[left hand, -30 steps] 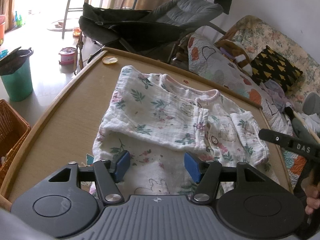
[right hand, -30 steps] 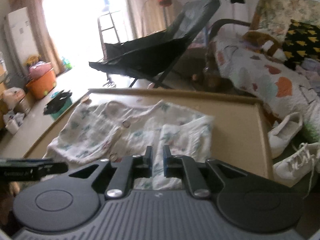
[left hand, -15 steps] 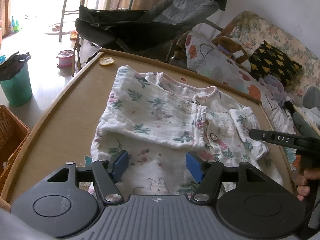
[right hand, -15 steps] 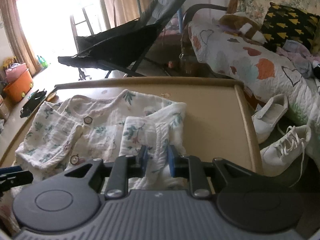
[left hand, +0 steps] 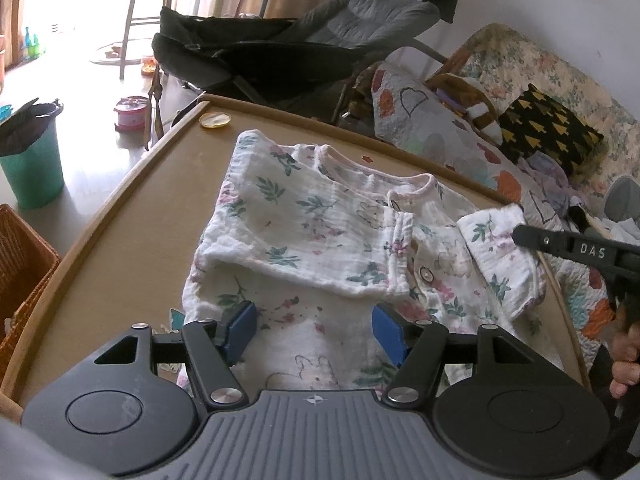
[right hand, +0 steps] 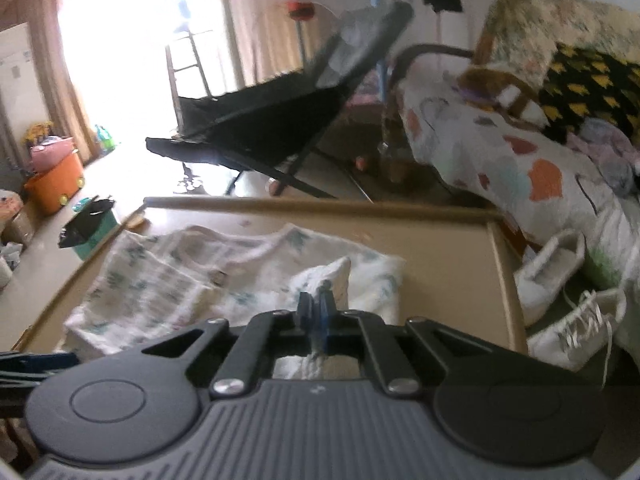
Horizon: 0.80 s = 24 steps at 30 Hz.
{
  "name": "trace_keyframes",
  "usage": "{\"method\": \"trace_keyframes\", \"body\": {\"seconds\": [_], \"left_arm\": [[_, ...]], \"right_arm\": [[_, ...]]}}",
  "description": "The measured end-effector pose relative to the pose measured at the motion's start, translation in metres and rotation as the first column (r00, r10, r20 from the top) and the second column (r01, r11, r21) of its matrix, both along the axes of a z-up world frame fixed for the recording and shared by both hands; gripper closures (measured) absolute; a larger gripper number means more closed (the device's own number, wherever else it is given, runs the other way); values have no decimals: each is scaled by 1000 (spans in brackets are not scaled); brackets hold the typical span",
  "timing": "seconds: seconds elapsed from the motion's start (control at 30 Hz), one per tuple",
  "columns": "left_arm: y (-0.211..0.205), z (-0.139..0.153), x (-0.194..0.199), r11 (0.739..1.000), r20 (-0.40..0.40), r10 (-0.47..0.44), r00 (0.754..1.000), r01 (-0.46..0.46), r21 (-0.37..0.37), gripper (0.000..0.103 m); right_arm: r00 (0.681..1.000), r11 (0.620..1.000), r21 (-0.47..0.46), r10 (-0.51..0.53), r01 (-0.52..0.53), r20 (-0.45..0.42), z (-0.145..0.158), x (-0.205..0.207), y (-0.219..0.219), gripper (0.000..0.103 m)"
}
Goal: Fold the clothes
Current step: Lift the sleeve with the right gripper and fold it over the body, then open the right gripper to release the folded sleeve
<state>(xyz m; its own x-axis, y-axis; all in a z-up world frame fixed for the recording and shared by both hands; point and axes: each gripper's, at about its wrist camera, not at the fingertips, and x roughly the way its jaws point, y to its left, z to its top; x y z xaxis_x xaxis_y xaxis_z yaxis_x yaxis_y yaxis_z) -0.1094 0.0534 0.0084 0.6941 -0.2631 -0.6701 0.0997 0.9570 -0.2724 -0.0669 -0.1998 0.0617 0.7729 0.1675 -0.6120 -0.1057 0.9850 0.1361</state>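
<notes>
Room: I see a living room with a dark folding chair [left hand: 288,44] behind the work surface and a couch under a patterned quilt [right hand: 520,160] to the right.
Surface: a tan table [left hand: 120,248] with a raised rim; a green bin [left hand: 32,160] and a wicker basket [left hand: 20,276] stand on the floor beside it.
Garment: a floral baby top [left hand: 304,240] lies spread on the table, collar toward the far edge, one sleeve folded across the chest.
Left gripper [left hand: 316,328]: my blue pads stand apart, hovering over the lower hem of the top; nothing is pinched between them.
Right gripper [right hand: 316,312]: the jaws have just been closing and are now pressed together on a fold of the top's right sleeve [right hand: 328,280], which rises in a small peak above the pads. This view is blurred.
Cross-check: in the left view the right tool reaches the sleeve from the right edge, a hand [left hand: 626,364] beneath it.
Floor, right: white shoes [right hand: 576,328] beside the table.
</notes>
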Motion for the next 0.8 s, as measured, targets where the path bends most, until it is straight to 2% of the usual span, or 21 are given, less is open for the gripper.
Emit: {"method": "trace_keyframes", "body": {"seconds": [0.3,0.6,0.8], "left_arm": [[-1,-1,-1,1000,-2,2,1000,-2,-4,37],[-2,0,0,1000,-3,3,1000,-3,-4,37],[-2,0,0,1000,-3,2,1000,-2,-1,36]], "right_arm": [[990,990,-23,138,-138,-16,-7,6,46,99],[987,991,-6,133,-134,-94,-27,16,53,97],[983,987,20,158,-157,-98,-30,11,53,94]]}}
